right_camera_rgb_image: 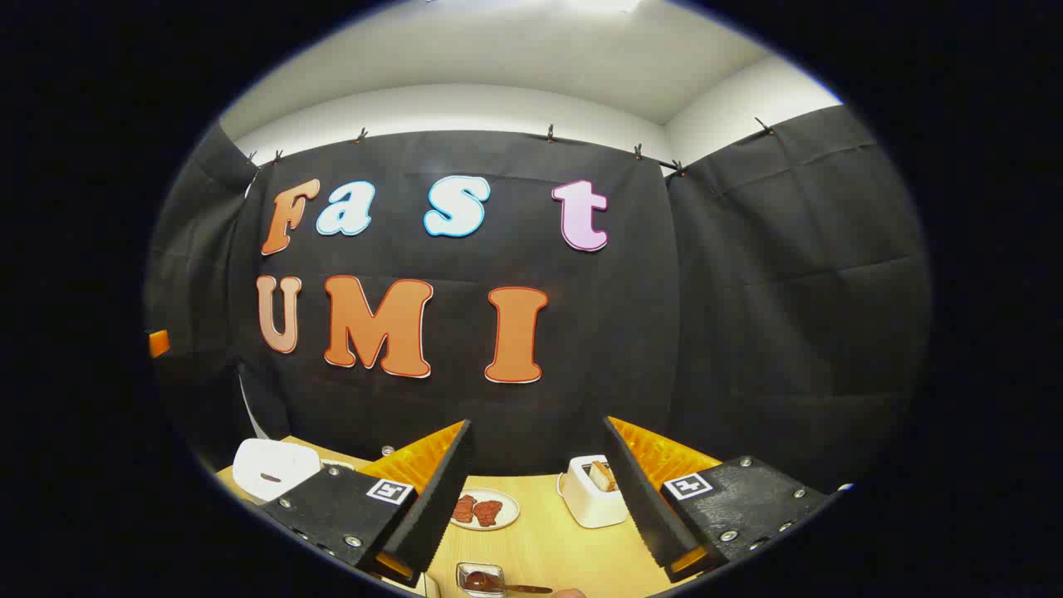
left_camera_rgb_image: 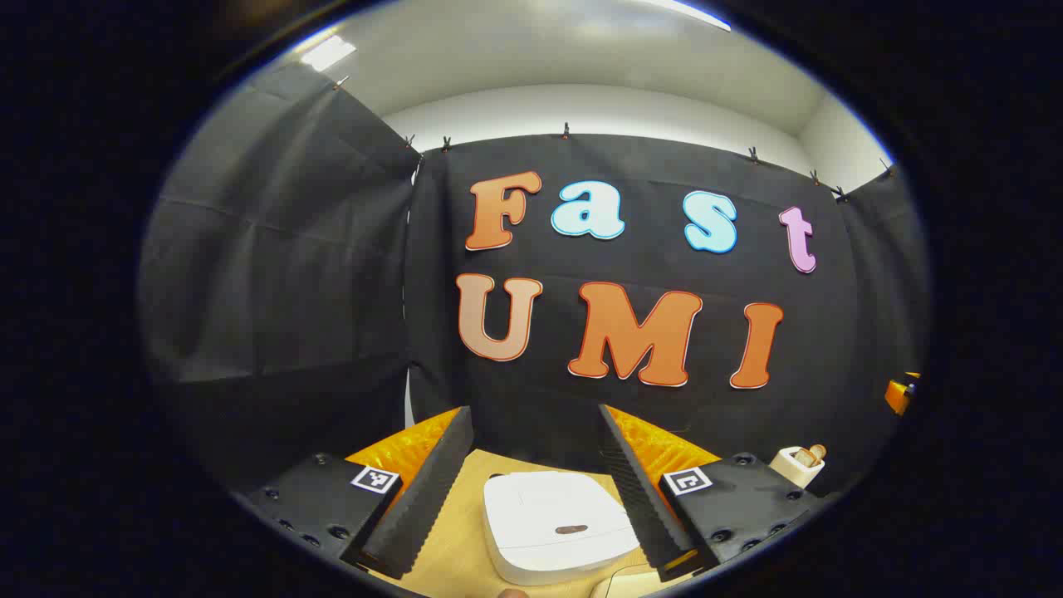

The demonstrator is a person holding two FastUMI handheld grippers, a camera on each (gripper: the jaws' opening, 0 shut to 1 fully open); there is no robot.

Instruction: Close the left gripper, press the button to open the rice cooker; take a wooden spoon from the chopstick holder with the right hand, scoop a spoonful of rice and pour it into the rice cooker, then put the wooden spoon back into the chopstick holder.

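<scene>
White rice cooker (left_camera_rgb_image: 555,525), lid shut, on wooden table (left_camera_rgb_image: 461,548), left gripper (left_camera_rgb_image: 531,498) spread wide, right gripper (right_camera_rgb_image: 536,498) likewise, both empty.

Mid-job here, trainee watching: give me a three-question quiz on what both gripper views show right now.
1. True or false: the rice cooker lid is closed.
2. In the right gripper view, what stands nearest the right gripper? A) the white holder B) a kettle C) a pan
3. Fill in: the left gripper is ____, its fingers wide apart with the cooker seen between them.

Key: 1 true. 2 A. 3 open. Also on the wooden table: a plate with reddish pieces.
</scene>
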